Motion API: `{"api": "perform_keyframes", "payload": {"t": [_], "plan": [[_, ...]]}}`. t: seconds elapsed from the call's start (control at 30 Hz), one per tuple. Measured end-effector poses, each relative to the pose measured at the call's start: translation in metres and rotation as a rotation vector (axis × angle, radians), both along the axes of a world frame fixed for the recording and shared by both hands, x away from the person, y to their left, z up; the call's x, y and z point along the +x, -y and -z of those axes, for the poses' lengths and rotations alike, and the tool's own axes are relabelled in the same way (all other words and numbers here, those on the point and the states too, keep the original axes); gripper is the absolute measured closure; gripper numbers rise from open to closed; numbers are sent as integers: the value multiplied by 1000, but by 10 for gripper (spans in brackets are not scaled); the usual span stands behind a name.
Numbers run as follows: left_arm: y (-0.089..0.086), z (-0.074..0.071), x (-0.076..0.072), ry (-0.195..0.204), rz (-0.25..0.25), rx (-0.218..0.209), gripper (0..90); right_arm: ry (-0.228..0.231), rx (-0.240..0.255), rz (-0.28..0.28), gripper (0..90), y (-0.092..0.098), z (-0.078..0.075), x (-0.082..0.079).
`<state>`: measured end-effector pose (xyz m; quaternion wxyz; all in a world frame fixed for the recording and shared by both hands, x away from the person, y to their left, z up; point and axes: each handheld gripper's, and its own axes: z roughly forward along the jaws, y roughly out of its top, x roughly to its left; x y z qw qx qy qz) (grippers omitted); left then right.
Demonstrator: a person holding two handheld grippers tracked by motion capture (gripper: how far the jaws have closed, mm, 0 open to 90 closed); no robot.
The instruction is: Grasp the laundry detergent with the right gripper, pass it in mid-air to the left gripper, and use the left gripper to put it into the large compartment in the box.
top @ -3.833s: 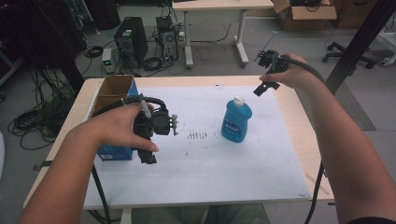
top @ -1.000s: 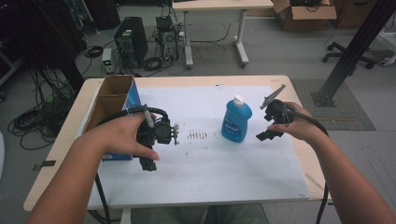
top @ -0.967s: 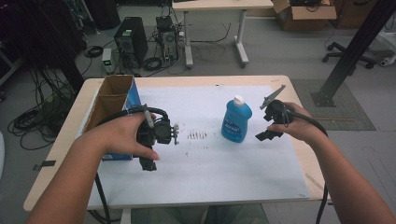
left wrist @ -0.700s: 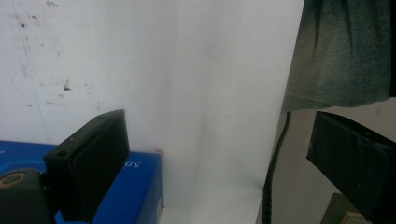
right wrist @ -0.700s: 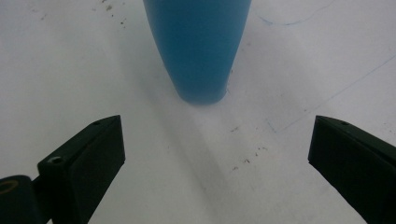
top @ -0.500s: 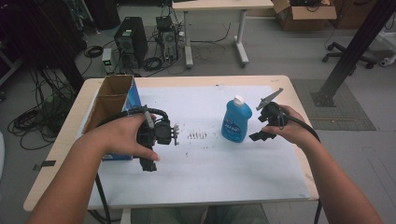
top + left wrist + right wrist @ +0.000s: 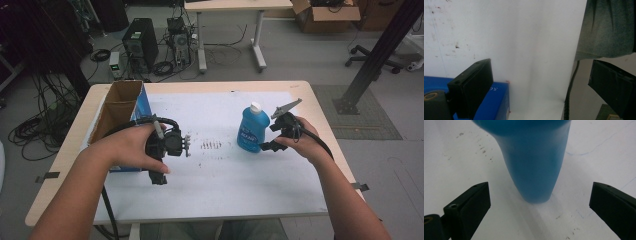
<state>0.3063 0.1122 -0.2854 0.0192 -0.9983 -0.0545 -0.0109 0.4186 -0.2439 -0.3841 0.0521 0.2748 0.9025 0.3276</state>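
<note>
A blue bottle (image 7: 251, 131) with a white cap (image 7: 255, 106) stands upright on the white paper (image 7: 225, 180). My right gripper (image 7: 269, 138) is just to its right, held low, jaws pointing at the bottle. In the right gripper view the bottle's lower body (image 7: 534, 170) stands close ahead of the right gripper (image 7: 540, 187), whose jaws are wide apart and touch nothing. My left gripper (image 7: 159, 176) hovers beside the blue-sided cardboard box (image 7: 120, 107), jaws turned toward the person. The left gripper (image 7: 541, 65) is open over bare paper, the box's blue side (image 7: 496, 100) below it.
The wooden table (image 7: 320, 100) carries the paper, which has small dark marks (image 7: 212, 145) near its middle. The open box sits at the left edge. A cable (image 7: 570, 92) and the person's clothing (image 7: 609, 27) lie at the table's near side. Floor clutter lies beyond the table.
My right gripper has come down from the far right of the table and moved left, up to the bottle. The left hand and its gripper have stayed put.
</note>
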Motion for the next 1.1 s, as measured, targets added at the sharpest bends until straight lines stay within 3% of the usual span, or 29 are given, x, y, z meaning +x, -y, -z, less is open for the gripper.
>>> {"api": "perform_keyframes", "payload": {"t": [0.47,1.1], "plan": [[4,-1,-2,6,8,-10,59,77,96,-6,31,-10,10,1],[9,1,-5,2,16,-3,59,159,149,37,18,-22,19,-1]]}}
